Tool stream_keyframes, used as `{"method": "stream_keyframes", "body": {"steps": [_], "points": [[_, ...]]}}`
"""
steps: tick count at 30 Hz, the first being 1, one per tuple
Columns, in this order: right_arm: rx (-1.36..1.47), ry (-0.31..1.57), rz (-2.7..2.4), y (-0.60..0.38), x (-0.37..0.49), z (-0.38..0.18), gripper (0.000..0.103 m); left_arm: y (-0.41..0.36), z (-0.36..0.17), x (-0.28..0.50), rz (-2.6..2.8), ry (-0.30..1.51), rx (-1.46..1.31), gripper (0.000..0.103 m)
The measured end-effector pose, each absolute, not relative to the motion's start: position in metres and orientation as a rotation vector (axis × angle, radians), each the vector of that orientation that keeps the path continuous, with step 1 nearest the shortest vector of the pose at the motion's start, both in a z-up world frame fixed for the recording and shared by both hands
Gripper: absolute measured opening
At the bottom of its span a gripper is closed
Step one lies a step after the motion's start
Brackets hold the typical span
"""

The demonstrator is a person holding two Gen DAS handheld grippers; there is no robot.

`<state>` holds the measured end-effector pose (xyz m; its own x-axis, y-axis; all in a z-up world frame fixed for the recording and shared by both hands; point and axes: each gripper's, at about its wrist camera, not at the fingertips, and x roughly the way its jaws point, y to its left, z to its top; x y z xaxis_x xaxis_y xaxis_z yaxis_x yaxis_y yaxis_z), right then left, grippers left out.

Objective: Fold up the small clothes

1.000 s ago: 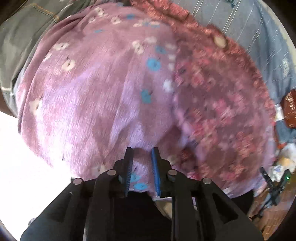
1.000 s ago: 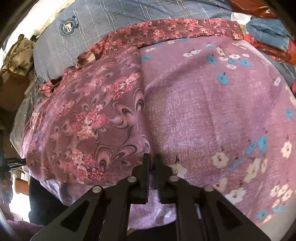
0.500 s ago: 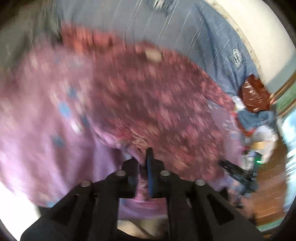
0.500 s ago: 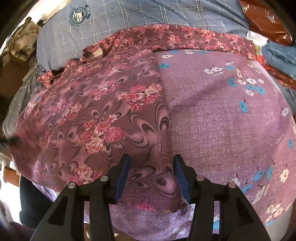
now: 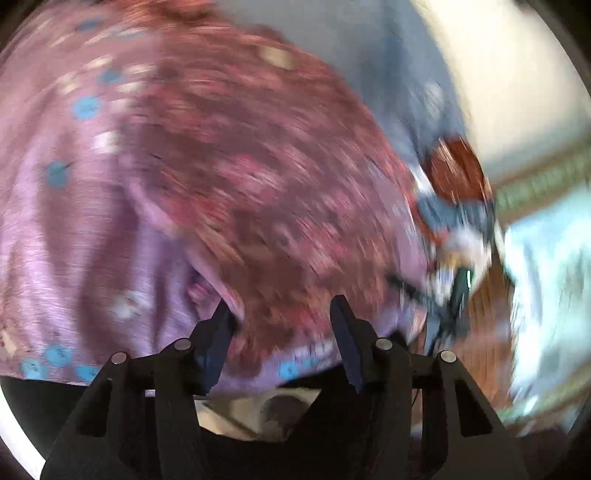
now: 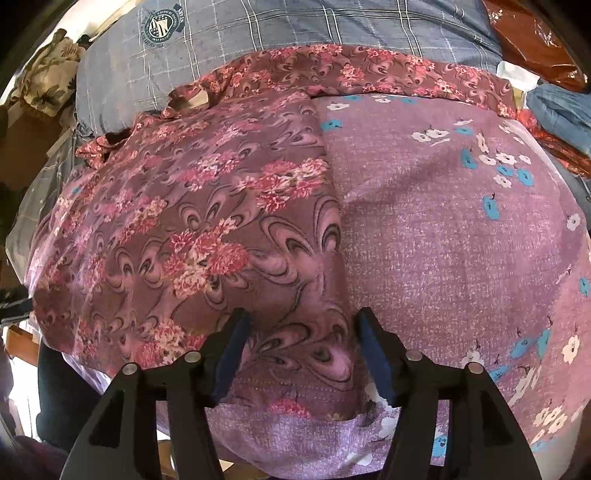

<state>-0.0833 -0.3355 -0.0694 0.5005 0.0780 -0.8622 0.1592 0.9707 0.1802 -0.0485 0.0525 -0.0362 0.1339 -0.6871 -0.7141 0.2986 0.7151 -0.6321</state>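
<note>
A maroon floral garment (image 6: 207,229) lies folded over the left half of a purple cloth with blue and white flowers (image 6: 461,240). My right gripper (image 6: 301,332) is open, its jaws apart over the garment's near hem at the fold line, holding nothing. In the blurred left wrist view the same maroon garment (image 5: 266,177) lies over the purple cloth (image 5: 66,221). My left gripper (image 5: 282,315) is open just above the garment's near edge, holding nothing.
A grey-blue checked cloth with a round crest (image 6: 258,33) lies behind the garment. A brown shiny bag (image 6: 532,33) and a blue folded cloth (image 6: 557,110) sit at the far right. A patterned beige cloth (image 6: 48,74) is at the far left.
Both grippers have opened and let go of the maroon garment, which now lies folded over the purple cloth. The left gripper is swinging right, blurring its view.
</note>
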Motion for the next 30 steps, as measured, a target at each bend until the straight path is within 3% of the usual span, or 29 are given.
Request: {"method": "stream_keyframes", "body": {"steps": [3, 6, 10, 11, 12, 13, 14, 15, 16, 17, 22, 27, 28, 30], "points": [[0.239, 1.048, -0.05, -0.334, -0.082, -0.071, 0.068, 0.032, -0.037, -0.063, -0.758, 1.211, -0.225, 0.049], [0.23, 1.047, -0.054, -0.332, -0.081, -0.071, 0.071, 0.033, -0.049, -0.055, -0.75, 1.241, -0.33, 0.038], [0.204, 1.048, -0.055, -0.328, -0.081, -0.072, 0.071, 0.034, -0.064, -0.047, -0.676, 1.256, -0.369, 0.033], [0.202, 1.047, -0.056, -0.328, -0.081, -0.072, 0.071, 0.032, -0.067, -0.048, -0.634, 1.254, -0.341, 0.015], [0.201, 1.045, -0.058, -0.328, -0.081, -0.072, 0.071, 0.033, -0.071, -0.046, -0.578, 1.271, -0.293, 0.004], [0.197, 1.037, -0.064, -0.328, -0.081, -0.072, 0.07, 0.036, -0.072, -0.045, -0.546, 1.279, -0.292, 0.004], [0.191, 1.028, -0.069, -0.328, -0.082, -0.071, 0.061, 0.044, -0.067, -0.045, -0.515, 1.277, -0.299, 0.004], [0.184, 1.022, -0.072, -0.329, -0.084, -0.069, 0.031, 0.053, -0.058, -0.045, -0.462, 1.257, -0.295, 0.004], [0.186, 1.022, -0.063, -0.33, -0.086, -0.068, 0.012, 0.064, -0.045, -0.046, -0.421, 1.223, -0.291, 0.004], [0.201, 1.03, -0.047, -0.333, -0.087, -0.066, 0.005, 0.074, -0.031, -0.048, -0.394, 1.19, -0.291, 0.004], [0.247, 1.022, -0.04, -0.343, -0.1, -0.058, 0.003, 0.096, 0.007, -0.055, -0.117, 1.104, -0.039, 0.0], [0.358, 1.049, -0.054, -0.358, -0.098, -0.071, 0.009, 0.116, -0.035, -0.049, -0.294, 1.272, -0.359, 0.001], [0.375, 1.047, -0.054, -0.36, -0.099, -0.071, 0.009, 0.111, -0.042, -0.049, -0.336, 1.286, -0.403, 0.003], [0.384, 1.044, -0.048, -0.36, -0.099, -0.07, 0.021, 0.098, -0.052, -0.053, -0.419, 1.303, -0.423, 0.028]]}}
